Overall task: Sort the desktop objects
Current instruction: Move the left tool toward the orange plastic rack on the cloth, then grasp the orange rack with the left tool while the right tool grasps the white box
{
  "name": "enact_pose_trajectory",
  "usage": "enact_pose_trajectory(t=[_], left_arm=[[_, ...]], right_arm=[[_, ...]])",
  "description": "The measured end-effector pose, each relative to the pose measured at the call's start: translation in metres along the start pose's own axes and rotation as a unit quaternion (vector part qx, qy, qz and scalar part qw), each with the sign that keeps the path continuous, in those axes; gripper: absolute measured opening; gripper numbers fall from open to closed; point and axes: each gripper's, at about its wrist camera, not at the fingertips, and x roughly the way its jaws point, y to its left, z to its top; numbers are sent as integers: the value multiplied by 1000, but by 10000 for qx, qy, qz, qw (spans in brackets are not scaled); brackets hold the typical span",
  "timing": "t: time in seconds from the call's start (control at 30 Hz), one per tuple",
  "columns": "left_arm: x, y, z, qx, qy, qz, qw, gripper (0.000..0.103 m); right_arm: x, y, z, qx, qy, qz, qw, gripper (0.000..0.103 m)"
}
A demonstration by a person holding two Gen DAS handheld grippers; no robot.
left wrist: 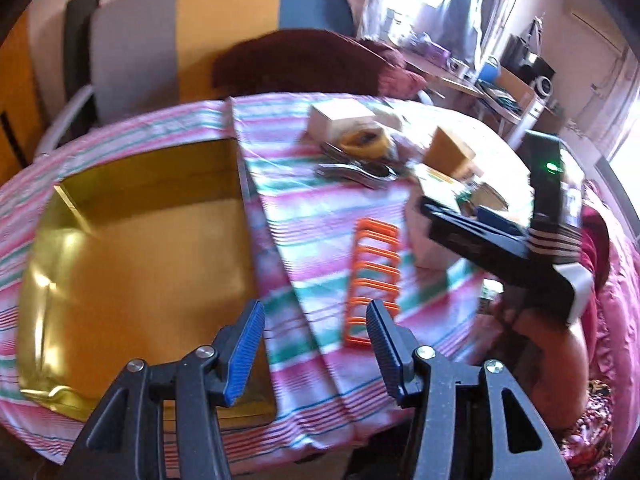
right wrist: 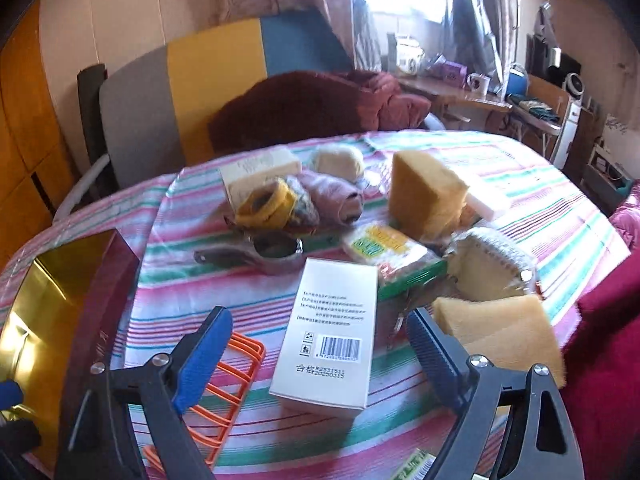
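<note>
left gripper [left wrist: 316,344]: jaws part open, empty, above striped surface [left wrist: 320,216] between gold tray [left wrist: 132,264] and orange rack [left wrist: 374,280] | right gripper [right wrist: 320,352]: jaws wide, nothing gripped, straddling white box [right wrist: 332,332], likely next pick | tray empty, placed beside clutter as drop spot

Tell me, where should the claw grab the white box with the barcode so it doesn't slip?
Grab the white box across its two long side faces, near the middle, coming down from above. It lies flat on the striped cloth with its long axis pointing away, and the open right gripper already has a finger on each side. Those faces are flat and parallel, probably a steadier hold than the ends.
</note>
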Motion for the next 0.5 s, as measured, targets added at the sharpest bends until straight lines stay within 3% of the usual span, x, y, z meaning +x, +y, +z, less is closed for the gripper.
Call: enact_pose_trajectory(t=[0.17,0.5], left_arm=[[21,-14,0,160,347,-67,9992,54],[64,-42,10,417,696,-495,9955,58]], right_arm=[[21,-2,-9,-42,282,-2,9996,51],[17,-26,-12,231,212,-13,9995,51]])
